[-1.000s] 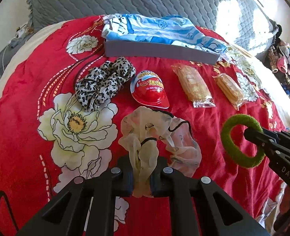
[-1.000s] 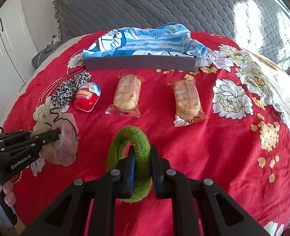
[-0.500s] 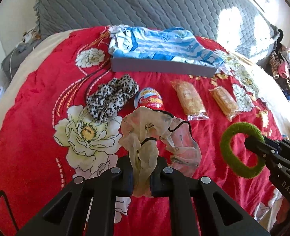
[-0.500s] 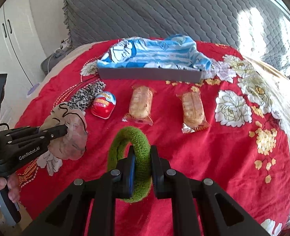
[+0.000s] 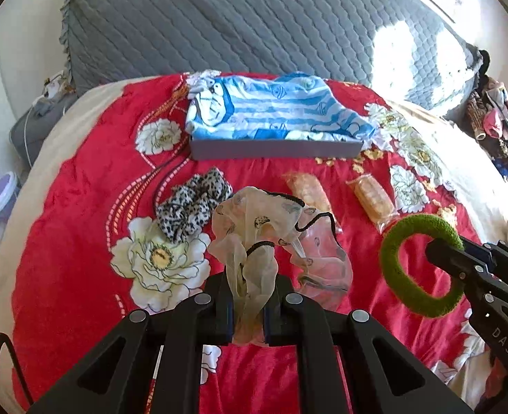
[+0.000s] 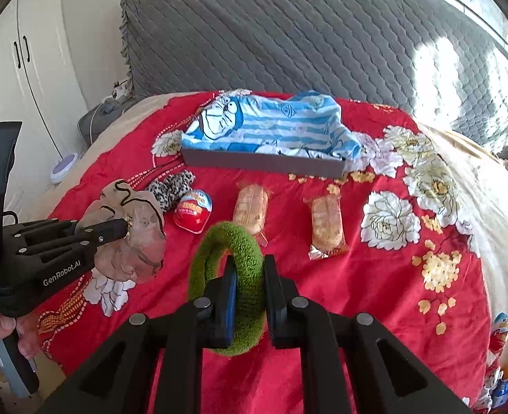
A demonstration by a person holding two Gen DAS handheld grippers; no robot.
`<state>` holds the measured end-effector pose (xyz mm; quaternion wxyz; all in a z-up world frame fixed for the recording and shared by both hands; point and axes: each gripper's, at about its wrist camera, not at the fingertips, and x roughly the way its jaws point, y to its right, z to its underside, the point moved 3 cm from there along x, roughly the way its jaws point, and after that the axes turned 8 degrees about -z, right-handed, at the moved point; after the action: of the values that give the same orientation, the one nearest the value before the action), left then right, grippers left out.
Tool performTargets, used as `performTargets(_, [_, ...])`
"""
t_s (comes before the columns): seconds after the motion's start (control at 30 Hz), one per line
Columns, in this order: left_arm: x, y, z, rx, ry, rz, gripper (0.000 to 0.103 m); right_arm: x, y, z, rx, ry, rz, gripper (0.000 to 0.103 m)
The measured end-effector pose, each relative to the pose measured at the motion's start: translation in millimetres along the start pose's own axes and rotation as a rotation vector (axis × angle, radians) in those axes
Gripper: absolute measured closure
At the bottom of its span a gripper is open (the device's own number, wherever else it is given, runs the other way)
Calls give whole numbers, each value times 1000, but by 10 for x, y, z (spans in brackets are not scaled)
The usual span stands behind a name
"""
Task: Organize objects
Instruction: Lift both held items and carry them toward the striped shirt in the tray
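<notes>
Scrunchies are in both tools, held clear above the red floral bedspread (image 6: 374, 296). Left gripper (image 5: 248, 314) is clenched on the sheer beige scrunchie (image 5: 254, 238) — thin, limp fabric that droops from the jaws; a bunched fold at the elastic looks the surest hold. Right gripper (image 6: 250, 302) is clamped across the green plush scrunchie (image 6: 233, 252) — light, springy, holding its ring shape; any point on the band should serve. Grey tray (image 6: 264, 164) lies well beyond, lined with blue cartoon cloth.
</notes>
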<state>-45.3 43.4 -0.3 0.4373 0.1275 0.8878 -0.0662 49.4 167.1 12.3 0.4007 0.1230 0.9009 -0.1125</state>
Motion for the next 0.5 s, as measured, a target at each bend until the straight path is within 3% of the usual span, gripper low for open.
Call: performTargets(0.5, [-520, 76, -417, 17, 81, -40, 92, -374, -87, -433, -48, 71, 21, 89])
